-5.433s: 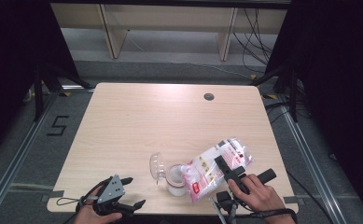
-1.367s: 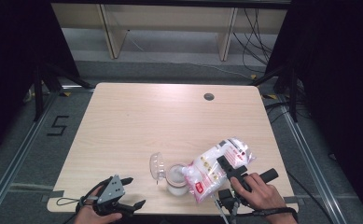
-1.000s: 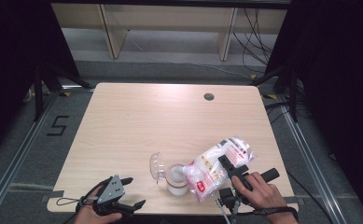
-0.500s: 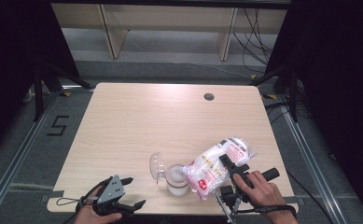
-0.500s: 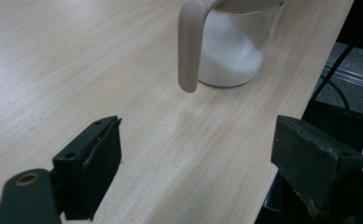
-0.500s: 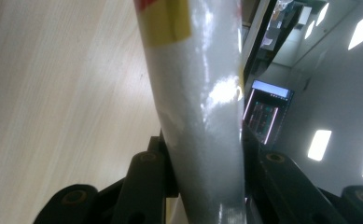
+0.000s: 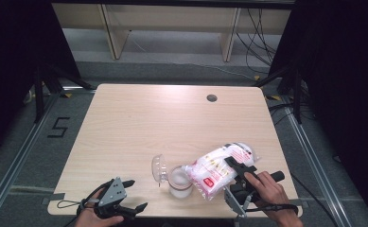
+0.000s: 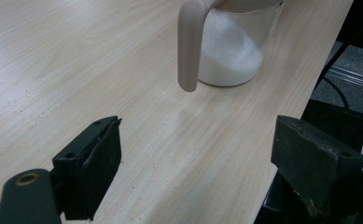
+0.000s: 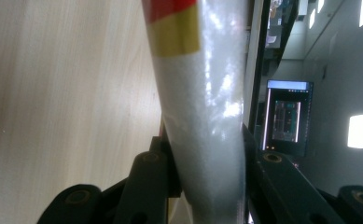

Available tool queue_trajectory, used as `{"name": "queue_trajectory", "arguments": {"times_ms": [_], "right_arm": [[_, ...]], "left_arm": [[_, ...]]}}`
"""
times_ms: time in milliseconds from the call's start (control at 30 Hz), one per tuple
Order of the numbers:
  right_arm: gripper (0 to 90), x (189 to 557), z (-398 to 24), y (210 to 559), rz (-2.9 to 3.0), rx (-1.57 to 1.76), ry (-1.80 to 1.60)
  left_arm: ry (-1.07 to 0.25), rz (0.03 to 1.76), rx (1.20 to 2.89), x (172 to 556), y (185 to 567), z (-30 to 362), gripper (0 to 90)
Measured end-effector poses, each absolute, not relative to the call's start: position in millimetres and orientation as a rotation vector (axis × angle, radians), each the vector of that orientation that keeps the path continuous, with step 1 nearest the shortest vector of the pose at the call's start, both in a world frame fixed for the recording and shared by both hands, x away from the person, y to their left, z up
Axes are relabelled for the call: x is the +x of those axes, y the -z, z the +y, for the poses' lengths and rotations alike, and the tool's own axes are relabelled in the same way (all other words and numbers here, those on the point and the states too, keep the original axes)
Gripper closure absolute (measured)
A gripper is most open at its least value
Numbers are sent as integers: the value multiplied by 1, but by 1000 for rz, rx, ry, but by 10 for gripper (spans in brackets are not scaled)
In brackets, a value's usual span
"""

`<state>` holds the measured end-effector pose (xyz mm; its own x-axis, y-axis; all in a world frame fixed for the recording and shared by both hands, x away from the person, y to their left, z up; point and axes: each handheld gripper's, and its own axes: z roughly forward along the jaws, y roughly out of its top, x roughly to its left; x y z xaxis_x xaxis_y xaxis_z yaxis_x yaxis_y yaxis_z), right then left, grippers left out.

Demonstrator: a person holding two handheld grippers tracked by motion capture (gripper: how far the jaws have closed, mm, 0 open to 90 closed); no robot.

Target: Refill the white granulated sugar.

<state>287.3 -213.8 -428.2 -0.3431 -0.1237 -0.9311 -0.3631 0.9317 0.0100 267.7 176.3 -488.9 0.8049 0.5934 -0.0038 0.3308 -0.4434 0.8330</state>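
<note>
Light wood tabletop (image 7: 139,123), near edge in use. White plastic bag (image 7: 217,165) with red and yellow print, held tilted just right of the jar (image 7: 180,182), its lower end over the jar's mouth. Jar part full of white grains, clear lid (image 7: 158,168) hinged open on its left side. Right gripper (image 7: 240,176) clamps the bag, jaws pressed on both sides. Left gripper (image 7: 127,195) well left of the jar, jaws wide, nothing between them.

A white bag (image 7: 218,166) with red and yellow print sits between black jaws, beside a clear jar (image 7: 180,181) of white powder on pale wood-grain table (image 7: 172,118).
</note>
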Motion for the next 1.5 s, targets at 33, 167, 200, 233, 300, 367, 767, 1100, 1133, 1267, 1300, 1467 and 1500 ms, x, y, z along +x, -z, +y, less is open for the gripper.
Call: {"name": "queue_trajectory", "arguments": {"times_ms": [33,167,200,233,300,367,767,1100,1133,1267,1300,1467,1500], "right_arm": [[746,288,-214,427,1906,-381,-256],[749,288,-218,431,1944,-301,-329],[751,289,-218,429,1934,-333,-334],[752,289,-219,430,1948,-306,-365],[755,290,-220,430,1956,-302,-394],[757,291,-222,432,1980,-249,-447],[773,305,-238,443,2076,-26,-786],[787,322,-258,458,2107,203,-938],[790,324,-260,460,2111,211,-951],[796,328,-267,465,2120,295,-1009],[796,329,-269,464,2115,304,-1027],[798,333,-282,468,2090,449,-1128],[797,334,-283,468,2093,441,-1130]], "left_arm": [[-359,683,2069,268,489,176,158],[-368,672,2085,269,489,177,158],[-370,668,2086,269,489,177,158],[-369,669,2094,269,488,178,158],[-357,685,2065,268,489,176,158],[-358,684,2069,268,489,176,158],[-358,684,2068,267,489,176,158],[-344,682,2069,267,488,177,158],[-342,682,2070,267,488,177,158],[-354,677,2071,267,488,176,158],[-355,679,2072,267,488,176,158],[-348,678,2077,267,487,177,158],[-356,680,2070,267,488,176,158]]}}
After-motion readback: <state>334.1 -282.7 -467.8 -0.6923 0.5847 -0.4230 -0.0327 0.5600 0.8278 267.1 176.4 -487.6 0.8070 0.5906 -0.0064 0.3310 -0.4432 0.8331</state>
